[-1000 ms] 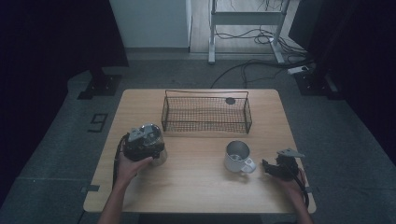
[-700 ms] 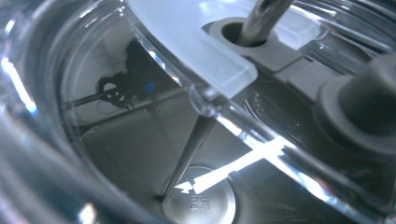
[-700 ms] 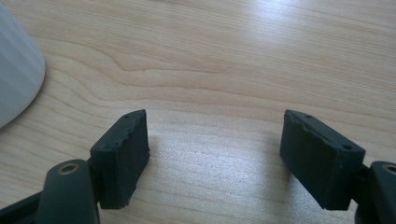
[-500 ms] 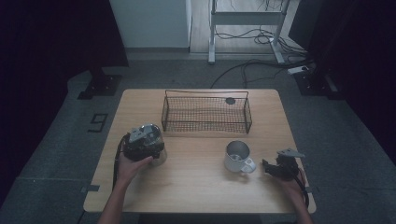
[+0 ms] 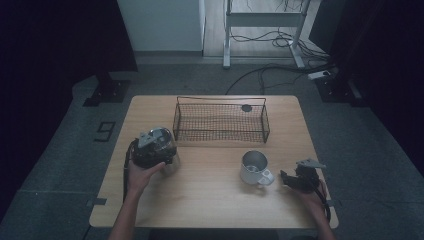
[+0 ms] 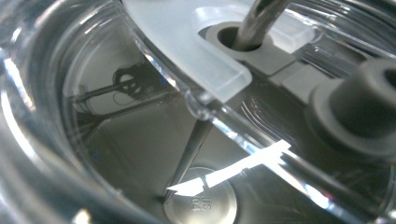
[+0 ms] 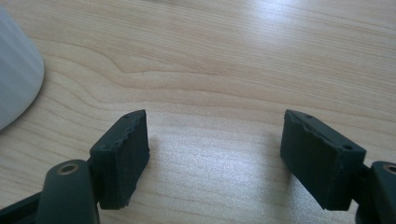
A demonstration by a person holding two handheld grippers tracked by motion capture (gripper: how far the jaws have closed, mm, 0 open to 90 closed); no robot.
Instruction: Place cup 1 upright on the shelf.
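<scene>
My left gripper (image 5: pixel 155 147) sits low over a clear lidded cup (image 5: pixel 172 168) at the table's left. Its view looks from very close into that clear cup (image 6: pixel 116 116), past a frosted lid (image 6: pixel 187 46) and a metal straw (image 6: pixel 254 18). Its jaws have just been closing, but they are hidden, so I cannot tell whether they press on the cup. My right gripper (image 5: pixel 284 178) rests on the table at the right, pointing at a white mug (image 5: pixel 253 167). The right gripper (image 7: pixel 215 140) stands open over bare wood, with the mug (image 7: pixel 16 70) at its left.
A black wire basket (image 5: pixel 220 122) stands at the back middle of the wooden table (image 5: pixel 215 205), with a small dark round thing (image 5: pixel 246 107) at its far right corner. Dark floor and cables surround the table.
</scene>
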